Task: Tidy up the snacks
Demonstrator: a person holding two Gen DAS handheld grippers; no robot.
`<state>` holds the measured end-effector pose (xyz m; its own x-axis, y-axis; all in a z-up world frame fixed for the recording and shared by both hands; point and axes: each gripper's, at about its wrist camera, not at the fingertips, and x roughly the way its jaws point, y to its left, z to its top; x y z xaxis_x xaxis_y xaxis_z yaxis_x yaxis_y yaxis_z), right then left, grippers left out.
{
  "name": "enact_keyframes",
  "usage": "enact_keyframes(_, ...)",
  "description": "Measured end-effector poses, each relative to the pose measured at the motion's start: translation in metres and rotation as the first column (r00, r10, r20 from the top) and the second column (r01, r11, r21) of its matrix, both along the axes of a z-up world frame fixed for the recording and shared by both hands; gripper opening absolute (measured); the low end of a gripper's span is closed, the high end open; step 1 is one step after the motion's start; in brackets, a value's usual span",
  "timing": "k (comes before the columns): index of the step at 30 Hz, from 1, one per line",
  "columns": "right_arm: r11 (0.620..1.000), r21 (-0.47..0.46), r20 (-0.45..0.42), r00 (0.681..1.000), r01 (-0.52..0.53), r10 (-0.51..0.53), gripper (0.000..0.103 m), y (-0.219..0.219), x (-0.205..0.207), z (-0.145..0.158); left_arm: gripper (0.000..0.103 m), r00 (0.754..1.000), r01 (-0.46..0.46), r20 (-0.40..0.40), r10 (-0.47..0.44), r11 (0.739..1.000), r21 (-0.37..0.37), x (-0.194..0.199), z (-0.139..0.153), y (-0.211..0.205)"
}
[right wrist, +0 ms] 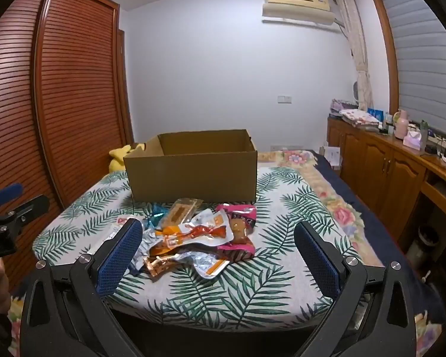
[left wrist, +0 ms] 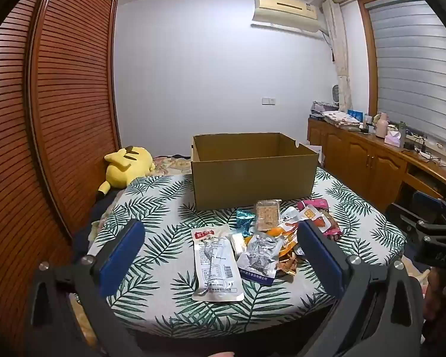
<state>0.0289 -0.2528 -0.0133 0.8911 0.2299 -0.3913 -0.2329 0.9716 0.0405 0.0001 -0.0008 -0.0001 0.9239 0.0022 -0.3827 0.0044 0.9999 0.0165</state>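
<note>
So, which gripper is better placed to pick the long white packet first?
Probably the left gripper: the long white packet lies between its open fingers, apart from the pile. The right gripper faces the pink packet side.

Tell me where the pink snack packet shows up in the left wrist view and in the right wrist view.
Left wrist view: the pink snack packet sits right of center, at the right end of the snack pile, just beyond the right finger.
Right wrist view: the packet lies near the middle, on the pile's right side.
Shared landmark: the open cardboard box stands directly behind the pile in both views.
</note>
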Motion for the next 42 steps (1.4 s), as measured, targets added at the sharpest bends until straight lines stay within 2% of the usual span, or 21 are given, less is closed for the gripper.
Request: enact_keyframes(42,1.000,-0.003,0.000,1.000,0.004,-0.004,0.103,-0.0023,-0.0010,-0.0027,0.103,1.000,-0.003,-0.003,0.003,1.000,-0.009,-0.0014,-0.0010,0.0034)
